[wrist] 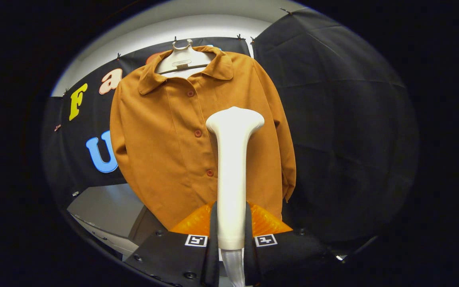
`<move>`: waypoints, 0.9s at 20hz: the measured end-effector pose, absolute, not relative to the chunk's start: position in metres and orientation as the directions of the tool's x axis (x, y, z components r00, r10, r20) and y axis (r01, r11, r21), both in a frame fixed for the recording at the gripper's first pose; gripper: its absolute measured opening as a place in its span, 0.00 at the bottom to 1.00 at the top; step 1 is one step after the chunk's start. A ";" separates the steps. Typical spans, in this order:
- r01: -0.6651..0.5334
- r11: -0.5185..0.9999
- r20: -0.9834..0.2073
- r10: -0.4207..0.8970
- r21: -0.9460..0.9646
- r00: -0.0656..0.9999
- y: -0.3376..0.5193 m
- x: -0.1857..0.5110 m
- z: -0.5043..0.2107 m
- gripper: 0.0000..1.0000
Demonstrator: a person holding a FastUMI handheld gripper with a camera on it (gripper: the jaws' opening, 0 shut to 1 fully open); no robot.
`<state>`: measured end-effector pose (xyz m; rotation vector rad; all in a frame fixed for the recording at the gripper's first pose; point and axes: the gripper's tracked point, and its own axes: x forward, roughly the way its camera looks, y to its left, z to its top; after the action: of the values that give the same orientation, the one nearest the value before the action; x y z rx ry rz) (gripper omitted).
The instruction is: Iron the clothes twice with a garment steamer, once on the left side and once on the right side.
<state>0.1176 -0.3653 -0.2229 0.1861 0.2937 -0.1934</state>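
While the two fingers of the gripper [231, 229] press from either side on its handle, the white plastic garment steamer [232, 167] stands upright between them, its long straight handle rising to a wider, flared head at the top. Both fingers are closed firmly on the lower part of that handle, and a pale hose [232, 267] leaves the handle's bottom end between the finger bases. Just beyond the steamer hangs the rust-orange, long-sleeved button-up shirt [165, 151], draped on a cream plastic hanger [182, 59] whose hook sits at the top of the black cloth booth wall [341, 131]. The shirt's collar lies open around the hanger's shoulders, and a row of small reddish buttons [198, 133] runs down its front placket. From this view the steamer head overlaps the shirt's front panel on the side to the right of the button row, about level with the second button down; whether the head touches the cloth cannot be told. One sleeve hangs down each side of the shirt. A grey surface [106, 209] shows below the shirt's lower hem.
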 end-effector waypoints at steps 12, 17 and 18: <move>0.333 0.936 -0.567 -0.216 0.111 0.795 -0.356 0.047 -0.356 0.28; 0.371 0.924 -0.635 -0.233 0.091 0.736 -0.344 0.009 -0.388 0.28; 0.373 0.923 -0.642 -0.229 0.097 0.732 -0.338 0.002 -0.392 0.28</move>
<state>0.0024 -0.3382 -0.3924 0.2259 0.6728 -0.3342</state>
